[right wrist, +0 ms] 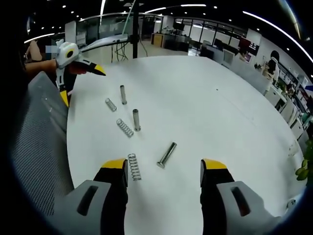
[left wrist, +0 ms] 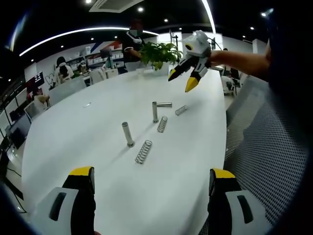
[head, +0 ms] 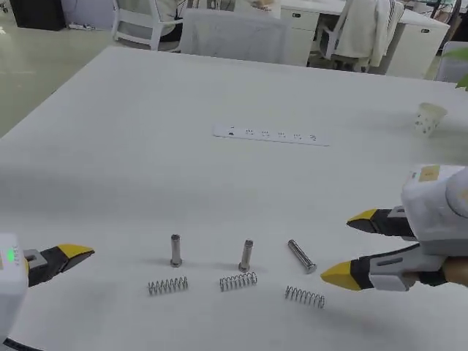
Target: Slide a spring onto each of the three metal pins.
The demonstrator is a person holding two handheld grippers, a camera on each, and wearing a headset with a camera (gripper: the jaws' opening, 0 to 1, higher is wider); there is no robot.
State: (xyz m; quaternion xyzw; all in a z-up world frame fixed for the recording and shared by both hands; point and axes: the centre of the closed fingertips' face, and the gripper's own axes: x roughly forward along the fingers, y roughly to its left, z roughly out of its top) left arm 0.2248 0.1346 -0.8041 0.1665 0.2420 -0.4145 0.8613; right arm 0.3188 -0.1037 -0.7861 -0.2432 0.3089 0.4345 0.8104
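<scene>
Three metal pins are on the white table [head: 219, 190]. The left pin [head: 175, 250] and middle pin [head: 246, 255] stand upright; the right pin [head: 301, 257] lies on its side. A spring lies in front of each: left spring [head: 167, 286], middle spring [head: 238, 281], right spring [head: 304, 296]. My right gripper [head: 349, 247] hovers open just right of the lying pin [right wrist: 166, 154], with the right spring [right wrist: 133, 166] near its left jaw. My left gripper [head: 73, 256] is open at the left table edge, well short of the nearest pin [left wrist: 127, 133] and spring [left wrist: 143, 151].
A white power strip [head: 270, 134] lies across the middle of the table. A small paper cup [head: 428, 118] stands at the far right. Chairs and desks stand beyond the far edge. A mesh chair back [right wrist: 36, 142] is close to me.
</scene>
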